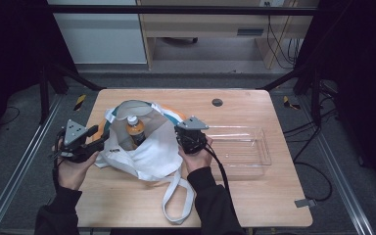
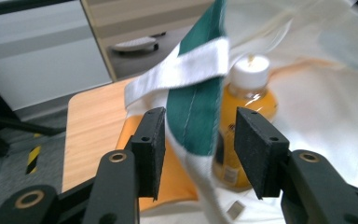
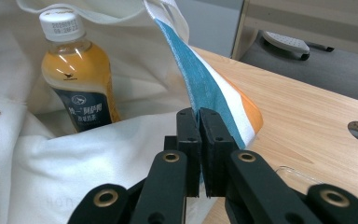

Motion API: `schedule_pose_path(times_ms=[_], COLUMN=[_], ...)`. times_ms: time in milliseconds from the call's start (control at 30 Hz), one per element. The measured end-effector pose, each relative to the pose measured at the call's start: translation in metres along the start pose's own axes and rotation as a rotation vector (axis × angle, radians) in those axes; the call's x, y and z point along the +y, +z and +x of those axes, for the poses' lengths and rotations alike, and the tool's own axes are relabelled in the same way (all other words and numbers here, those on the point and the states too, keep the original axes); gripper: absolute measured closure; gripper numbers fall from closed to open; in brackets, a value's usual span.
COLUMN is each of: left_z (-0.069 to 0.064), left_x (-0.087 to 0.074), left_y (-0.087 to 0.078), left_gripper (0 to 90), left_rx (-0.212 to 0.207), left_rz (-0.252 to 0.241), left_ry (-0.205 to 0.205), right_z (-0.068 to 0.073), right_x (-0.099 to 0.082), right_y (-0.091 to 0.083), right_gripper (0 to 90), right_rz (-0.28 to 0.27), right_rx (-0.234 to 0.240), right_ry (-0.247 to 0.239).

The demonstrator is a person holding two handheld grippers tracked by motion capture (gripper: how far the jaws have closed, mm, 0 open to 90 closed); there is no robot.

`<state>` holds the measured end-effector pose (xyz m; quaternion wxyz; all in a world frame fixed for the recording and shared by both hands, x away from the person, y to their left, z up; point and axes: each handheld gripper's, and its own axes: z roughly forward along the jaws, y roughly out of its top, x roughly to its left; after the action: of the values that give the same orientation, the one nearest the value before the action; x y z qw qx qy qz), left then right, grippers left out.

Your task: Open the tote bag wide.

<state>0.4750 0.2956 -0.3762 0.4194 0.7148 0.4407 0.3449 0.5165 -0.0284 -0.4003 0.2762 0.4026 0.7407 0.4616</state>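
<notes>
tote bag (image 1: 147, 147): bottle (image 1: 135, 130) inside | left gripper (image 2: 200, 140) spread | right gripper (image 3: 199, 135) pinching bag rim

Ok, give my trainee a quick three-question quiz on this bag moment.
1. True or false: the right claw is shut on the tote bag rim.
2. What stands inside the bag? A) a bottle of amber drink B) a mug C) a book
3. Where does the clear plastic bin sit relative to the bag in the high view?

Key:
1. True.
2. A: the bottle with a white cap.
3. At the bag's right, on the wooden table. The left claw stands open around the bag's other edge.
</notes>
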Motion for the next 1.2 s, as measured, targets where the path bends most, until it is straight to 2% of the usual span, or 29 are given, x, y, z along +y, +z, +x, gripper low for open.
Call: schedule_pose_path(times_ms=[100,233,333,467,600,767,833,933,1100,1200], left_z=[0.0,0.0,0.001,0.001,0.001,0.001,0.0,0.0,0.001,0.0], left_x=[-0.004,-0.008,-0.007,-0.005,-0.005,-0.005,-0.005,-0.004,-0.003,-0.003], left_y=[0.007,0.018,0.022,0.024,0.023,0.024,0.024,0.024,0.022,0.022], left_gripper=[56.5,60.3,66.0,76.9,82.7,85.9,86.2,86.5,86.7,86.8], left_rx=[0.025,0.031,0.03,0.054,0.063,0.067,0.068,0.068,0.064,0.063], left_rz=[0.015,0.045,0.044,0.046,0.049,0.048,0.047,0.046,0.042,0.04], left_ry=[0.021,0.018,0.01,0.009,-0.001,-0.006,-0.002,-0.006,-0.009,-0.009], right_z=[0.0,0.001,0.0,0.0,0.001,0.009,0.014,0.026,0.048,0.057], right_x=[0.0,-0.001,-0.001,-0.003,-0.003,0.001,0.001,-0.007,-0.031,-0.043], right_y=[0.0,-0.001,-0.001,-0.001,-0.004,-0.015,-0.016,-0.009,0.013,0.023], right_gripper=[87.6,87.6,87.5,87.0,85.5,87.9,90.0,90.0,90.0,90.0], right_rz=[-0.001,-0.002,-0.002,0.0,-0.008,-0.06,-0.061,-0.028,0.045,0.085], right_rx=[0.002,0.003,0.004,0.009,0.017,0.05,0.075,0.105,0.155,0.169], right_ry=[0.001,0.003,0.0,-0.005,0.001,-0.005,-0.002,-0.011,-0.011,-0.012])
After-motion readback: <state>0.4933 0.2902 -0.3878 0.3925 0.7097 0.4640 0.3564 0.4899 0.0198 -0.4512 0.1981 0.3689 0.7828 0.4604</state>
